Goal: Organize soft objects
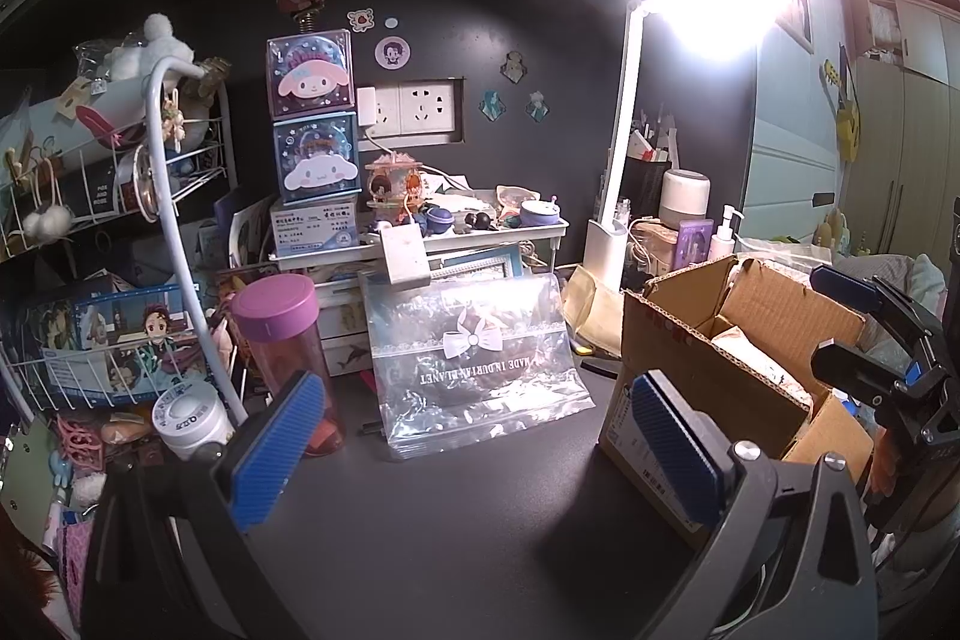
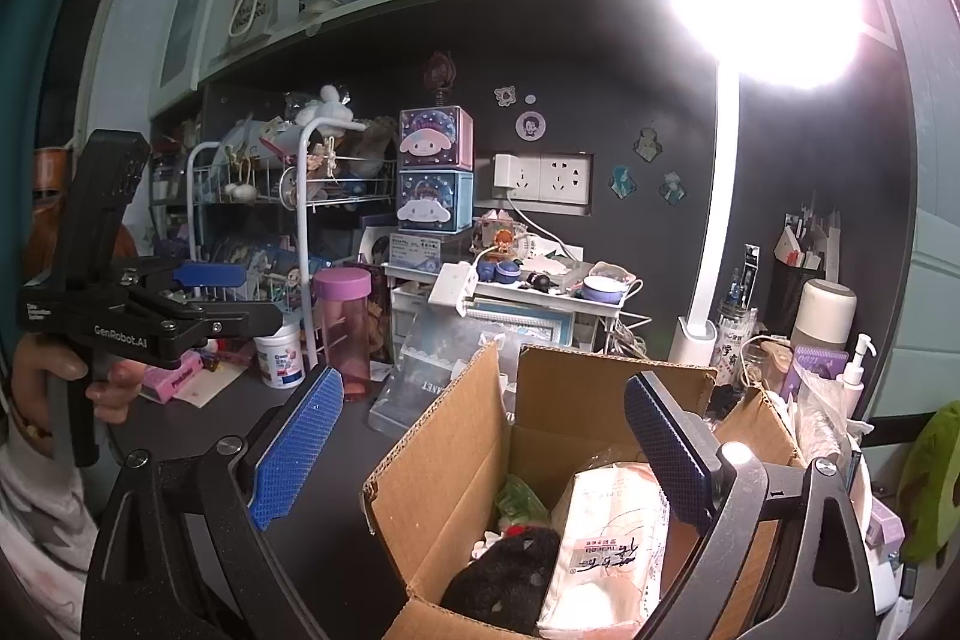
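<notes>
your right gripper (image 2: 483,436) hangs spread and empty over one open cardboard box (image 2: 444,436); below its jaws lie one black plush (image 2: 510,580), one white soft pack (image 2: 606,550), something green. your left gripper (image 1: 474,442), also spread, frames one clear zip bag (image 1: 474,358) on the dark desk (image 1: 456,532).

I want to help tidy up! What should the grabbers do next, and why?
Probably lower the open right gripper into the box to take the black plush: it hangs empty right above it.
</notes>
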`<state>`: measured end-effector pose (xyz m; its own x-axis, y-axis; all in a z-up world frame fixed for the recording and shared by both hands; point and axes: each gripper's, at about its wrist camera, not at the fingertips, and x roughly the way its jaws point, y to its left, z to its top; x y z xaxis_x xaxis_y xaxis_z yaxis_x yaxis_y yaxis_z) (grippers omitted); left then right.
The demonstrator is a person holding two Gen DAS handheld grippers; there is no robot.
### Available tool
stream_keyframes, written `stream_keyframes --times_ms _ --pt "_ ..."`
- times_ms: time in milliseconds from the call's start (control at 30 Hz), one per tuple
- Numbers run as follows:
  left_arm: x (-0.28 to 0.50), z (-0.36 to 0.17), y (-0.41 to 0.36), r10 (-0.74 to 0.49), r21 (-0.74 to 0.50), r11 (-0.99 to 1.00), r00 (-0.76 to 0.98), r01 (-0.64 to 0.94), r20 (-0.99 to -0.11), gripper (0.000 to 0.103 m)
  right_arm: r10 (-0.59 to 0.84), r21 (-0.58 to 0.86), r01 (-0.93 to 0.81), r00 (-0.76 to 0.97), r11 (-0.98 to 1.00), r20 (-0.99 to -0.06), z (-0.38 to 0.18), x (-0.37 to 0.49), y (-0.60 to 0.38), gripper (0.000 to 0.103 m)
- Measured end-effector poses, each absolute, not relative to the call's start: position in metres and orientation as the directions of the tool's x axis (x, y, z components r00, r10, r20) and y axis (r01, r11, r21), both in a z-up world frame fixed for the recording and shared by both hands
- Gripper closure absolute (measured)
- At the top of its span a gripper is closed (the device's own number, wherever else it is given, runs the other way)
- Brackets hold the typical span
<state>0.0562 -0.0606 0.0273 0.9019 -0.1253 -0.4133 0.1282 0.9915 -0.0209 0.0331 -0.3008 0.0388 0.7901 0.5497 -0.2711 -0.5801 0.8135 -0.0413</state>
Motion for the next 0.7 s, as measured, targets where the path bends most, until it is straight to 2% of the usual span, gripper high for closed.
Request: stream_keyframes --times_ms 700 --pt "0.0567 0.0266 -0.0605 -0.125 -0.019 0.991 0.901 0.129 -0.415 0.001 0.54 -0.038 -0.57 0.797 0.821 -0.271 0.0378 0.0336 -0.3014 0.008"
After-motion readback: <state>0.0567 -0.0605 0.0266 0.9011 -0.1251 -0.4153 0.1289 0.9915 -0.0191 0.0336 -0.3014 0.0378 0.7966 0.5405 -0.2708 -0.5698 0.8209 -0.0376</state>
